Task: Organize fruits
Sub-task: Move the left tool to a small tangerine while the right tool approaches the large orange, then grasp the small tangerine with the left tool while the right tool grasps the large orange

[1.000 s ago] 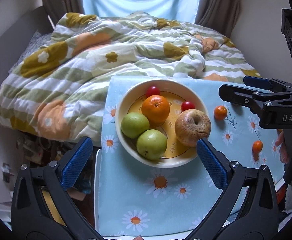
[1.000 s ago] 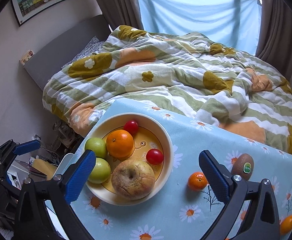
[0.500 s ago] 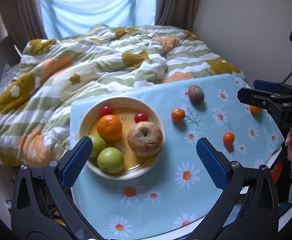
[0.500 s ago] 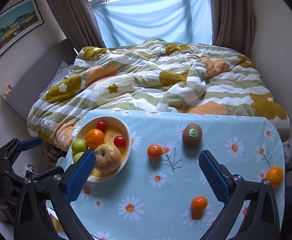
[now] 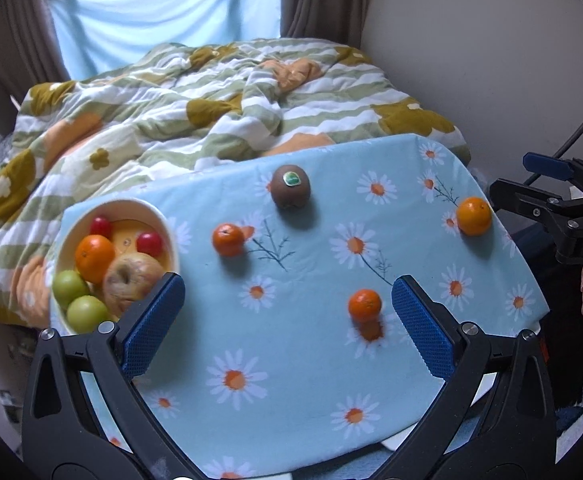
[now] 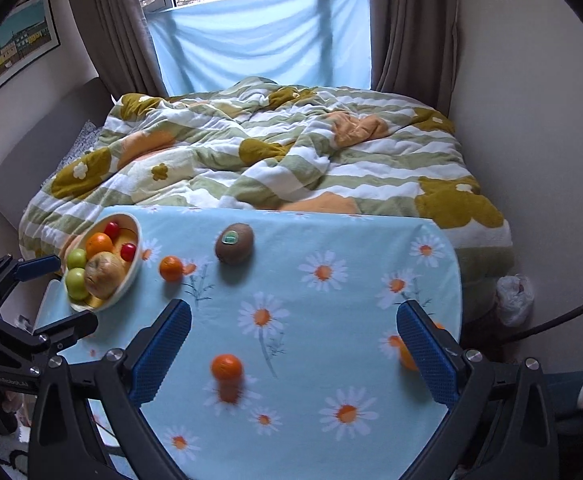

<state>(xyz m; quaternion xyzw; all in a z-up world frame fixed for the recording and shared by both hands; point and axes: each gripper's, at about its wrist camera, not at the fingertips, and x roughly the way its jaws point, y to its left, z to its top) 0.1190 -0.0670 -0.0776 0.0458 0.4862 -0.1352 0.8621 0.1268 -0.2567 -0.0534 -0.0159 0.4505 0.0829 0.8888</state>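
A cream bowl (image 5: 168,227) (image 6: 136,236) at the table's left holds an orange, two green apples, a wrinkled apple and two red cherry tomatoes. Loose on the blue daisy cloth lie a brown kiwi (image 5: 291,187) (image 6: 234,242), a mandarin near the bowl (image 5: 228,239) (image 6: 171,268), a mandarin near the front (image 5: 365,305) (image 6: 226,367) and an orange at the right edge (image 5: 473,210) (image 6: 405,354). My left gripper (image 5: 287,322) is open and empty above the table's front. My right gripper (image 6: 293,354) is open and empty; the orange is partly hidden behind its right finger.
A bed with a green, white and orange flowered duvet (image 6: 275,152) lies right behind the table. A wall (image 6: 531,120) stands on the right. The table's right edge (image 6: 457,280) drops to the floor, where a white bag (image 6: 513,294) sits.
Both grippers have pulled back and swung right from over the bowl. The bowl now sits at the left, and the kiwi, mandarins and right-edge orange have come into view.
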